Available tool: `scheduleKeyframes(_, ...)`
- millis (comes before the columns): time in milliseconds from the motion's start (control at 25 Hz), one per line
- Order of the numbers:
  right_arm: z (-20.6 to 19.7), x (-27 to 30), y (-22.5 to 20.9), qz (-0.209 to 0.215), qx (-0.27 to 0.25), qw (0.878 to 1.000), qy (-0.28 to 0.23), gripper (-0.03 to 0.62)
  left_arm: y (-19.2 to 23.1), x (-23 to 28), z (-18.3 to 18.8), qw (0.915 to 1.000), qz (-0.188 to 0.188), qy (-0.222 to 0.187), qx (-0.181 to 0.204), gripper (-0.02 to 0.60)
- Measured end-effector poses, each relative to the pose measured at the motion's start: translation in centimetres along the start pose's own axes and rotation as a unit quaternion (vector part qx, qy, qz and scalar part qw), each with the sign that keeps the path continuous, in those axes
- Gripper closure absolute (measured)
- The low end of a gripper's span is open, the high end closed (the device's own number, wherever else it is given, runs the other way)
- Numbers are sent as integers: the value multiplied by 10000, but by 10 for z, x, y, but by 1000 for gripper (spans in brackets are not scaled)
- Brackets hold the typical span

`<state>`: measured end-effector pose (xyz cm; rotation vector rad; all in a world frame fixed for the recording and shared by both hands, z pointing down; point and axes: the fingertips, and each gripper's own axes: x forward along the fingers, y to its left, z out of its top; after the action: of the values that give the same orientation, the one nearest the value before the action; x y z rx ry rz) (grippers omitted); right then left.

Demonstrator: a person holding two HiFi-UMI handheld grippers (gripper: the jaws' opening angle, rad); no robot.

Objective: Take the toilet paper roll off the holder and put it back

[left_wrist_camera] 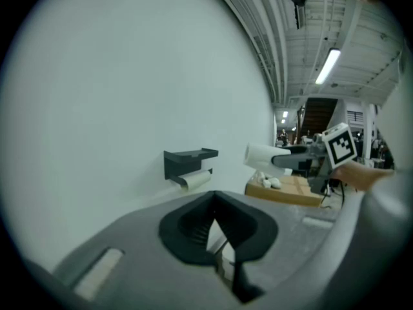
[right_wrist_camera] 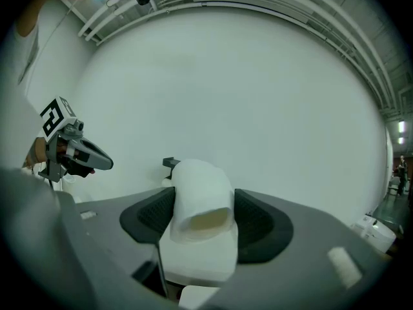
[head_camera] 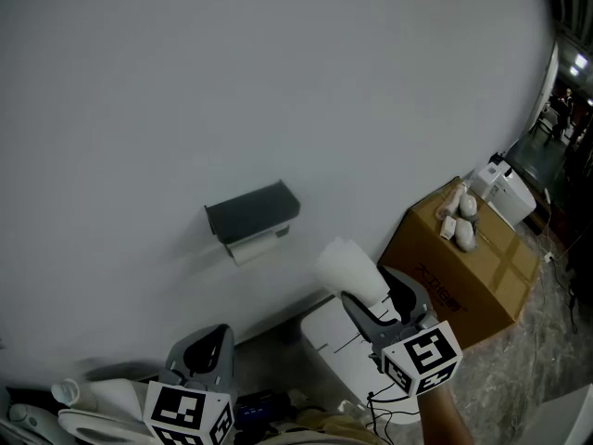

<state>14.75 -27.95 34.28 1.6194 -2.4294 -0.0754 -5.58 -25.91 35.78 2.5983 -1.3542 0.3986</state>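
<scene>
Nearest, the left tongs [left_wrist_camera: 216, 199] are closed and empty, low and left of the holder [head_camera: 252, 209]. The right tongs [right_wrist_camera: 201, 208] squeeze the toilet paper roll [head_camera: 349, 265] flat, below and right of the holder and well apart from it. Farthest, the dark holder hangs on the wall [head_camera: 278, 82]. The squashed core may jam on refitting.

Soft matt paper roll [right_wrist_camera: 197, 189], dark matt holder [head_camera: 252, 209] (plastic, prob.), cardboard box [head_camera: 477, 281].
</scene>
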Motion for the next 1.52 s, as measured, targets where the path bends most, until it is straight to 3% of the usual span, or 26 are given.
scheduleKeyframes(560,18,6,-14,28,-231,9995,-212,303,3,-4,2,9998,179,-65,-16,586)
scheduleKeyframes(760,28,20,-15,156,-390,9991,-13,303,12,-9,2,9992,382,-93,-97,586)
scheduleKeyframes(920,42,42,-17,394,-605,9967,-374,304,22,-12,2,9980,597,-109,-159,586)
scheduleKeyframes(1080,55,66,-9,665,-790,9945,-179,303,34,-17,3,9958,873,-138,-238,586)
scheduleKeyframes(1520,75,143,17,1710,-1220,9766,-454,304,68,-26,-1,9859,1592,-189,-471,586)
